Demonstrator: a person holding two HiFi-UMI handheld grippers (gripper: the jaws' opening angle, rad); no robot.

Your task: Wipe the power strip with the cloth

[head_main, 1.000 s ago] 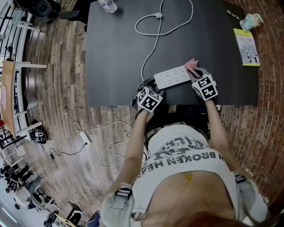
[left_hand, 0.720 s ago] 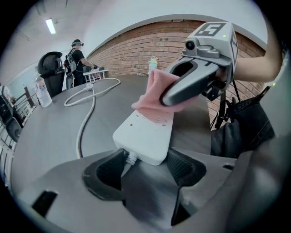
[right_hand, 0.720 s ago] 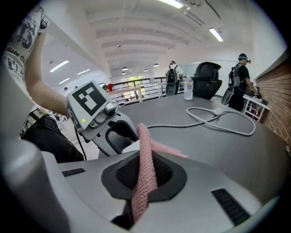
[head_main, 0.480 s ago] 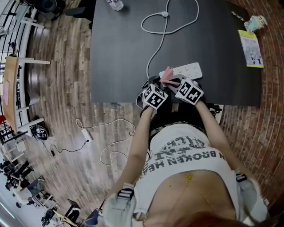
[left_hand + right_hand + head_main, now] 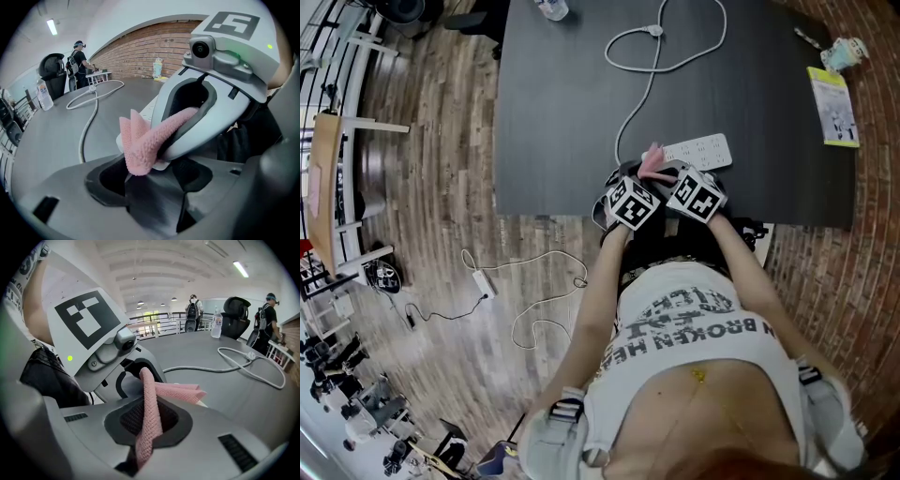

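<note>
At table's (image 5: 562, 112) near edge, R hand-held gripper (image 5: 147, 426) pinches cloth (image 5: 176, 391).

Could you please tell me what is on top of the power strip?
The pink cloth, pinched in the right gripper, lies over the power strip's cord end and hides that part. The rest of its socket face shows bare.

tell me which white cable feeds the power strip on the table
The cable looped on the black table, ending at the power strip; the other cable lies on the floor.
</note>
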